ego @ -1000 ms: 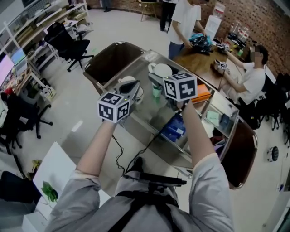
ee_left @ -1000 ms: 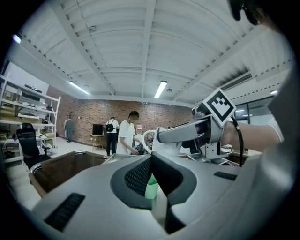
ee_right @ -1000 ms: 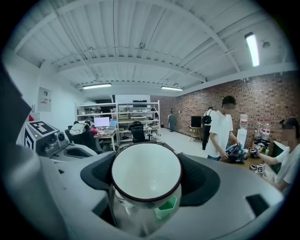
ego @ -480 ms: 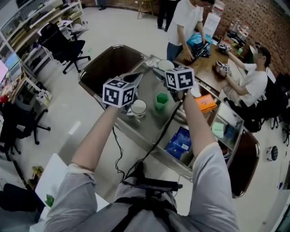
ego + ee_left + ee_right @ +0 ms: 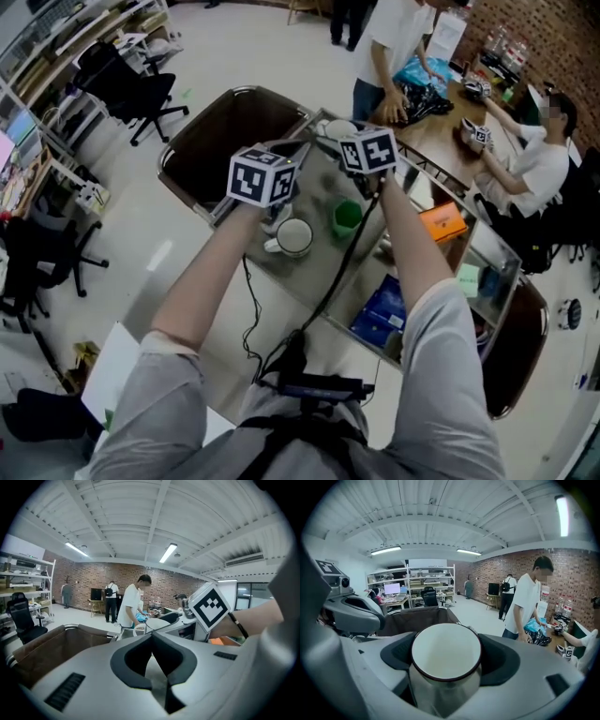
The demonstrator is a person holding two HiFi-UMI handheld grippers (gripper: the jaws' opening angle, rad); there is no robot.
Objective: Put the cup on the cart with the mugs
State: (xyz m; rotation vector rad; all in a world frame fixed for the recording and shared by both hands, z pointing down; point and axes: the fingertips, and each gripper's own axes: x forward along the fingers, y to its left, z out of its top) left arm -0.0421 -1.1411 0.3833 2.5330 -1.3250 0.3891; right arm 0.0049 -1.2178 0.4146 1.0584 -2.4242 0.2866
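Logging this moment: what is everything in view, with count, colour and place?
cup: one, white inside, grey outside, between the right gripper's jaws
mug: one, white, on the cart top
green cup: one, green, cart top, beside the mug
cart: one, grey metal, below the grippers
bags: two, brown, one at each cart end
box: one, orange, right part of the cart
pack: one, blue, lower in the cart
chairs: two, black, floor at left
people: at least two, white shirts, at the table beyond the cart
left gripper: grey, jaws together, empty
right gripper: grey, shut on the cup
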